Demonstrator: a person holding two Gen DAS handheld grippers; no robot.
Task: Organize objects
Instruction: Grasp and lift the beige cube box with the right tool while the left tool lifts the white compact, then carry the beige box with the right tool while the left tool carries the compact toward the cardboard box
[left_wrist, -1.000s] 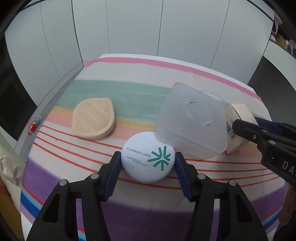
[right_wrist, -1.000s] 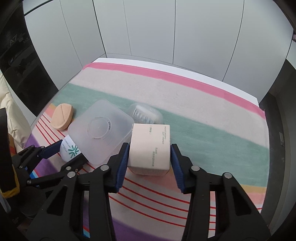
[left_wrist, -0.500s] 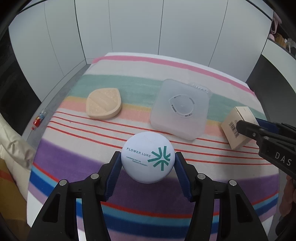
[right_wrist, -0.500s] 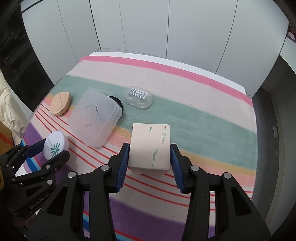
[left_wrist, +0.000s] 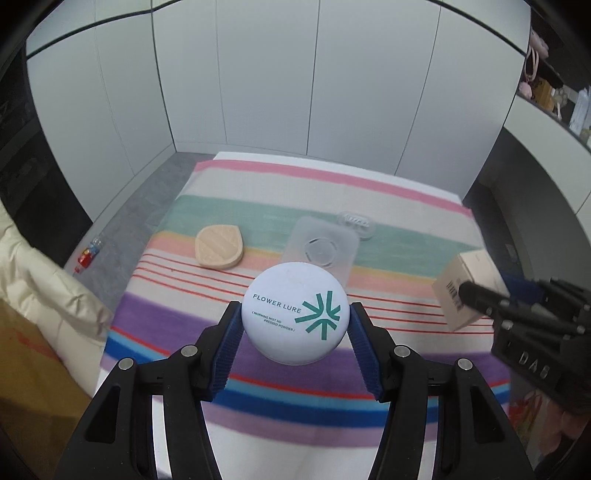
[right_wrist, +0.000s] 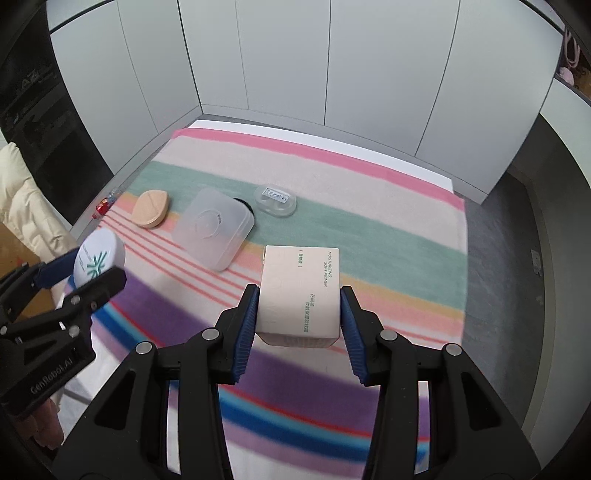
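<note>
My left gripper (left_wrist: 295, 328) is shut on a round white powder compact (left_wrist: 295, 314) with green lettering, held high above the striped table. It also shows in the right wrist view (right_wrist: 98, 258). My right gripper (right_wrist: 298, 314) is shut on a beige primer box (right_wrist: 299, 291), also held above the table; the box shows in the left wrist view (left_wrist: 467, 288). On the cloth lie a frosted square plastic container (right_wrist: 214, 232), a peach leaf-shaped compact (right_wrist: 151, 212) and a small clear oval case (right_wrist: 275, 199).
The striped cloth (right_wrist: 369, 229) covers the table, which stands against white wall panels. A cream padded jacket (left_wrist: 40, 295) lies at the left. A small red item (left_wrist: 86, 256) lies on the grey floor left of the table.
Both grippers have risen and pulled back from the table with their objects, so the container and the items on the cloth look smaller and farther away.
</note>
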